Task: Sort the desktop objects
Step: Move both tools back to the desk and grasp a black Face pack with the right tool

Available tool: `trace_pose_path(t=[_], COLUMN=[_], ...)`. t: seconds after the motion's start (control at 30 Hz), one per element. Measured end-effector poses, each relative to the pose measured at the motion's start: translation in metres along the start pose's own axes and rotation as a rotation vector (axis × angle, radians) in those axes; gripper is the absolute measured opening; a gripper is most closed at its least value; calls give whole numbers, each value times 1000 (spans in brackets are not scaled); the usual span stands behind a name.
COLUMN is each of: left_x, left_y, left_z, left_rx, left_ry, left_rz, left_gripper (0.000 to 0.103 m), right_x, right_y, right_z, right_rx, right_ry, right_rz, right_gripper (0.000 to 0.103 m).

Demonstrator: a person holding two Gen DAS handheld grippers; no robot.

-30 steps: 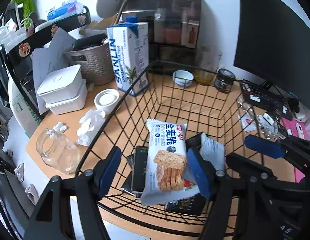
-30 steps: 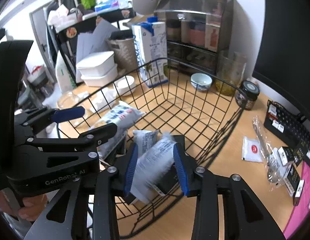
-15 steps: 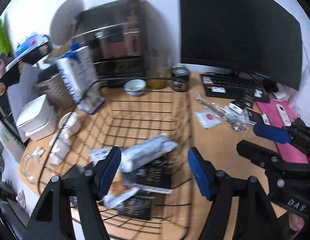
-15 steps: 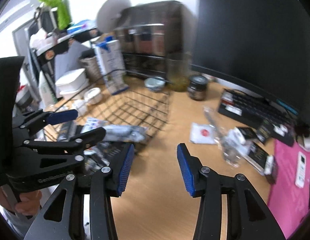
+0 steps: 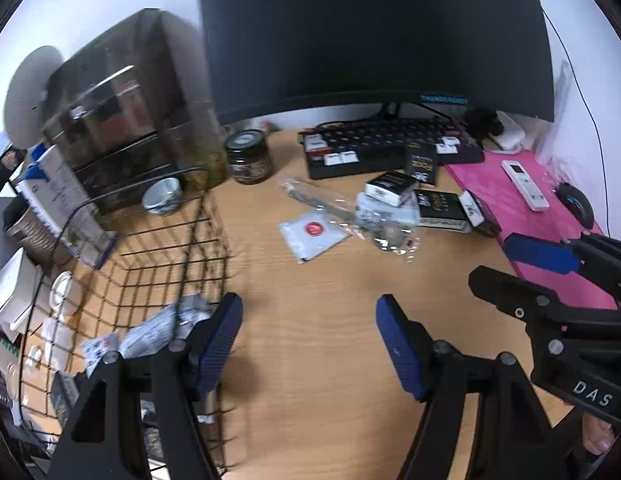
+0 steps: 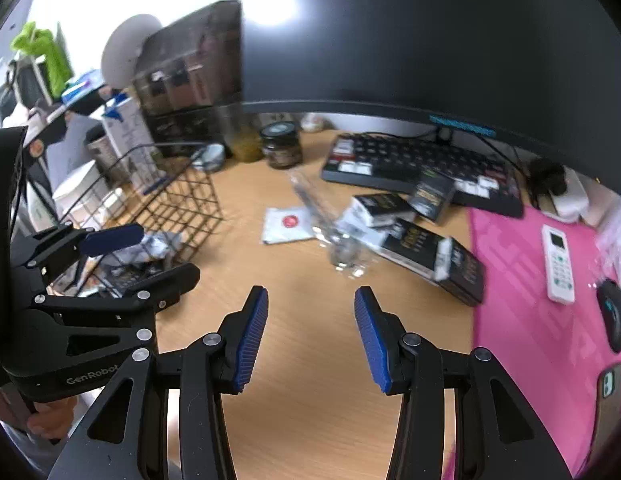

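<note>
Left view: my left gripper point(image 5: 308, 344) spread and empty over bare counter point(image 5: 318, 292); wire basket point(image 5: 190, 240) of packets at its left. Right view: my right gripper point(image 6: 310, 336) spread, empty; boxes point(image 6: 426, 240) and sachet point(image 6: 288, 224) ahead near keyboard point(image 6: 414, 168).

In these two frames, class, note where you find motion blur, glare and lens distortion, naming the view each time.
Left wrist view: the wire basket and the dark cabinet are smeared by motion, and the fisheye bows the monitor. Right wrist view: a bright glare spot sits on the monitor, the boxes are blurred, while the right gripper stays sharp.
</note>
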State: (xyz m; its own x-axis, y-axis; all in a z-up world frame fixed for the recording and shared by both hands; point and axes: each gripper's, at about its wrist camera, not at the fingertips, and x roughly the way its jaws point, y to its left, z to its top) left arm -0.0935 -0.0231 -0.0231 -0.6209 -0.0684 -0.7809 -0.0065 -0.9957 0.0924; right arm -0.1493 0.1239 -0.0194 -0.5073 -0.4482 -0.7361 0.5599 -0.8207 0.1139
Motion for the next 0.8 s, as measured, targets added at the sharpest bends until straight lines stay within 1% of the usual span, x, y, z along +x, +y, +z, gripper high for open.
trace_pose_path(t=[0.13, 0.27, 0.37, 0.43, 0.5, 0.57, 0.7, 0.8], left_x=[14, 30, 46, 54, 58, 64, 73, 83], left_y=[-13, -20, -25, -27, -30, -39, -50, -51], left_z=[4, 7, 8, 13, 21, 29, 38, 40], left_rx=[24, 23, 25, 21, 15, 38, 58, 54], left_ry=[15, 43, 72, 86, 78, 75, 72, 95], left_rz=[-6, -23, -28, -36, -54, -52, -51, -62], left_gripper=[74, 74, 74, 74, 74, 74, 74, 74], right_x=[5, 15, 23, 29, 33, 39, 52, 68], right_y=[-17, -32, -50, -66, -81, -97, -119, -130], right_z=[-4, -8, -9, -6, -1, 6, 16, 26], right_rx=[33, 53, 77, 95, 115, 130, 160, 191], right_ry=[11, 28, 40, 47, 48, 49, 58, 72], right_rz=[-15, -29, -45, -66, -90, -111, -123, -125], right_gripper=[45, 45, 45, 45, 45, 45, 45, 45])
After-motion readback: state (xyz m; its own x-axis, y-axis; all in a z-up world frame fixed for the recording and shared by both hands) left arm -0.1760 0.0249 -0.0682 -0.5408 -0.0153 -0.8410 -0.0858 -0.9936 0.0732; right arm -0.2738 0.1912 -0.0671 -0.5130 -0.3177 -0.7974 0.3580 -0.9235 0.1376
